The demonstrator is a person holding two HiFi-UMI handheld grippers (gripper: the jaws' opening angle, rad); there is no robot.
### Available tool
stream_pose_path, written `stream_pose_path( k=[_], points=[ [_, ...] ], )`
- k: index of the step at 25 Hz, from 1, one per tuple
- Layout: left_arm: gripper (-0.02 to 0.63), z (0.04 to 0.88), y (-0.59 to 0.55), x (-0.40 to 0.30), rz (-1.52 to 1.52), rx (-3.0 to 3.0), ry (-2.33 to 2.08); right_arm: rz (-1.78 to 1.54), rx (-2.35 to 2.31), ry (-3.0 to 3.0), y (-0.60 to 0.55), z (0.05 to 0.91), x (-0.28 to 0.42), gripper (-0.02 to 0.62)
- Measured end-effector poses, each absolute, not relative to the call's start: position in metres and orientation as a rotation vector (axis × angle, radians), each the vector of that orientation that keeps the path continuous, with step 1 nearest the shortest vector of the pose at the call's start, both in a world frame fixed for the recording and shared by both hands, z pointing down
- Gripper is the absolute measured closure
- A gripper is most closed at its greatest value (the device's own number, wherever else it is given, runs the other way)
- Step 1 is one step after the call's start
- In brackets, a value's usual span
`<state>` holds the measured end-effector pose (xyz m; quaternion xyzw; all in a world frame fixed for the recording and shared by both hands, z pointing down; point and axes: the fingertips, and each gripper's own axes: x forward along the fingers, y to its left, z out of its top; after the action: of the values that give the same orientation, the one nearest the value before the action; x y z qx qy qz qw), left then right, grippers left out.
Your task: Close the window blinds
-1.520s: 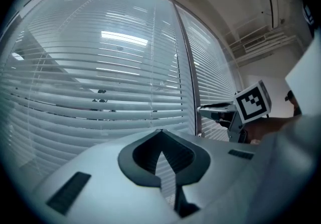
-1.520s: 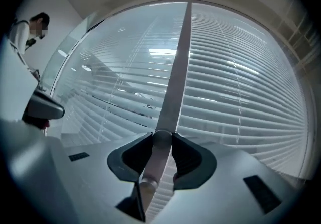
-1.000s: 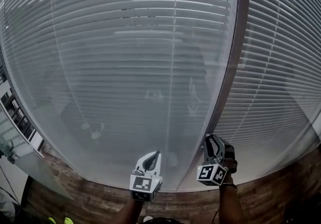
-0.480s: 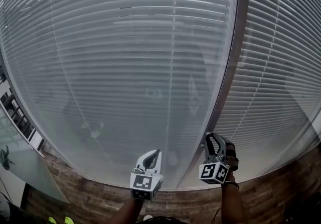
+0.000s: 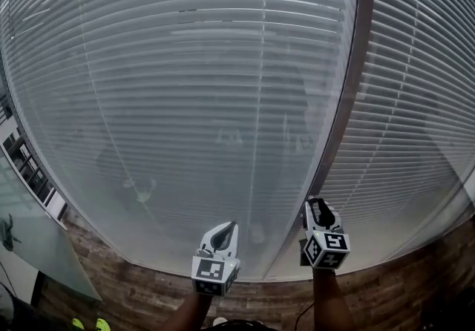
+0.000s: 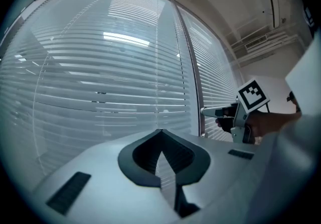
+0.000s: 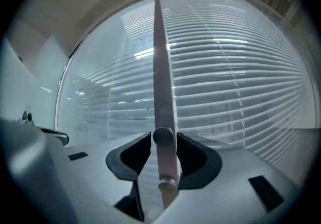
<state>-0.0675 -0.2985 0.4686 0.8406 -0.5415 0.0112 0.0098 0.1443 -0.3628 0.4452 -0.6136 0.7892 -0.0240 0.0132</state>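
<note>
Pale horizontal blinds [image 5: 185, 84] fill the window ahead, their slats tilted partly so dim shapes show through. A thin tilt wand [image 7: 161, 77] hangs in front of the grey mullion [image 5: 347, 99]. My right gripper [image 5: 318, 203] points level at it, and the wand runs upright between its jaws [image 7: 163, 135]. Those jaws have just been opening, and the pads stand a hair off the wand: open. My left gripper [image 5: 225, 227] points level at the blinds a little to the left, shut on nothing [image 6: 160, 131]. It sees the right gripper [image 6: 210, 112] beside it.
A second blind [image 5: 415, 99] covers the pane right of the mullion. Lift cords [image 5: 261, 99] run down the slats. Wood-look flooring [image 5: 148, 292] lies below the window, and a glass panel [image 5: 30, 248] stands at the lower left.
The right gripper has rolled about its own axis, so its marker cube now faces up squarely. The left gripper has stayed put.
</note>
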Motion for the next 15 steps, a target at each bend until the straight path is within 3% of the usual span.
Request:
stream_pose_path(
  k=[8,15],
  points=[
    [0.606,0.47,-0.297,-0.072,0.038,2.616,-1.699,-0.067,-1.938,2.391,-0.364,0.443,0.147,0.468],
    [0.606,0.469,-0.297,-0.073,0.031,2.617,-1.699,0.262,-2.123,2.528,-0.362,0.435,0.14,0.469]
  ],
)
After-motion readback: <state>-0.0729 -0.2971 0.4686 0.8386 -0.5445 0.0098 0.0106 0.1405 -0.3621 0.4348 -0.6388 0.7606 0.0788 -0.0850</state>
